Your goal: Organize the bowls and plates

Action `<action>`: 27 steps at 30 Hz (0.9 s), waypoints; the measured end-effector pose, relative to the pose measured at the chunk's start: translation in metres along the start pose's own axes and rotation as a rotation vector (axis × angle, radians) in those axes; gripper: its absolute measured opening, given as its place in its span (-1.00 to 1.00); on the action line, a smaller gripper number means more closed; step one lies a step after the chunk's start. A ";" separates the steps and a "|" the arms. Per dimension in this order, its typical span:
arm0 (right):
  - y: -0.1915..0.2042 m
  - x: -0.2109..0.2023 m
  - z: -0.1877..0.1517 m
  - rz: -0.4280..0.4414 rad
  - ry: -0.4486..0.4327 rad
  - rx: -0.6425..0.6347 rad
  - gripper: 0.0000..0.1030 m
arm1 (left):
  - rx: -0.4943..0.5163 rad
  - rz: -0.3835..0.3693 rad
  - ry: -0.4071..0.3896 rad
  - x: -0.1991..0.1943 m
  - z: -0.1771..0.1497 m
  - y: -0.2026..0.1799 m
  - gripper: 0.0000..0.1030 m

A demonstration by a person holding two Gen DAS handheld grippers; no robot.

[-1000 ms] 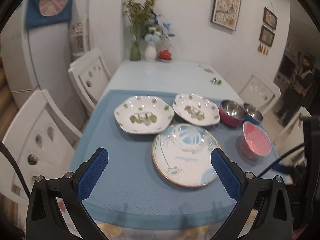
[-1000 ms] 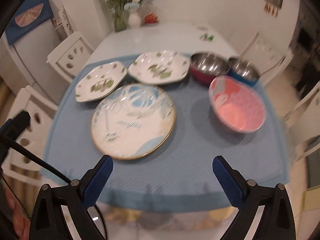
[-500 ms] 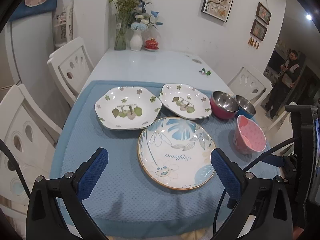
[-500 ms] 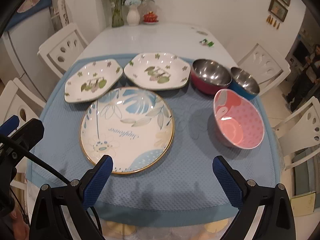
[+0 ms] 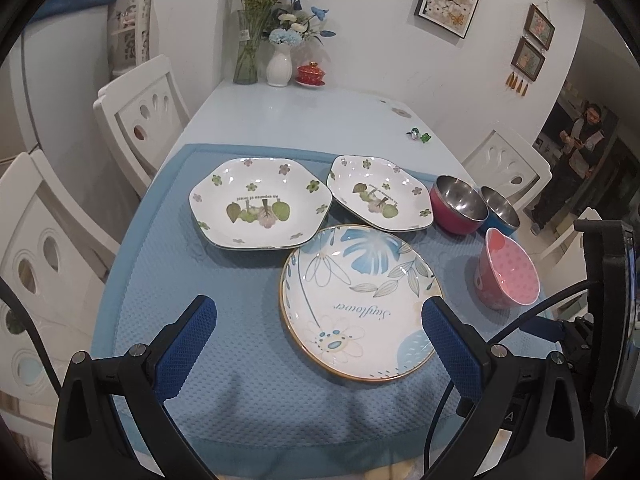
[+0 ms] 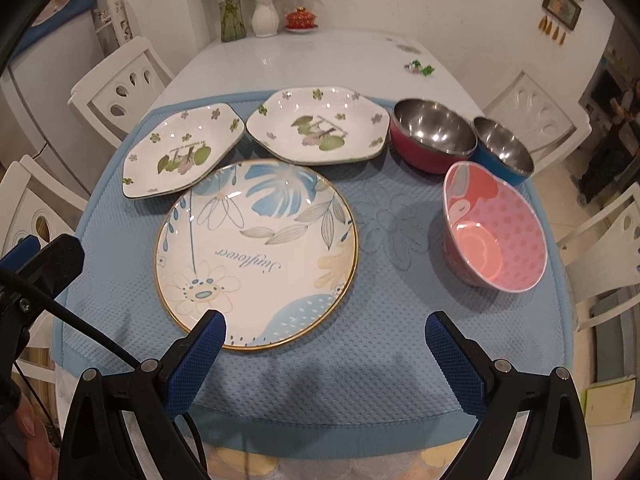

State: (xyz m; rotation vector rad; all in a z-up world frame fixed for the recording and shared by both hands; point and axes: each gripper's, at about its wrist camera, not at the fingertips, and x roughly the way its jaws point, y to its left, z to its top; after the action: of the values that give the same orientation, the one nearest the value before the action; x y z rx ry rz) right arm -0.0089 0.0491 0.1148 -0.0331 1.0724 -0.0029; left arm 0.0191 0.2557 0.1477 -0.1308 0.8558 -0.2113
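crockery untouched on blue textured mat (image 6: 384,344). round glazed floral plate with gold rim (image 6: 256,256) lies centre: likely stiff, slippery, breakable; take it by the near rim. left gripper (image 5: 320,334) and right gripper (image 6: 326,344) both spread, empty.

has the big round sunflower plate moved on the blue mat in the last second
No. The round plate keeps the same spot on the blue mat, its far rim just under the two hexagonal plates. Only the cameras shifted; both tongs hover open, touching nothing.
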 end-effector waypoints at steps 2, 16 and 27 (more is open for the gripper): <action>-0.001 0.000 0.000 -0.001 -0.003 0.002 0.93 | -0.003 0.001 0.001 0.001 0.001 0.001 0.99; -0.003 -0.003 -0.001 0.020 -0.013 0.001 0.93 | -0.014 0.018 0.016 0.003 0.000 0.002 0.99; -0.010 0.008 0.002 0.077 0.011 0.032 0.93 | -0.051 0.032 0.038 0.012 -0.003 0.015 0.99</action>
State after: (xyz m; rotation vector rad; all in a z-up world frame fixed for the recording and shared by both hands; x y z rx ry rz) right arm -0.0032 0.0394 0.1092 0.0367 1.0834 0.0496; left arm 0.0265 0.2677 0.1336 -0.1612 0.9009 -0.1624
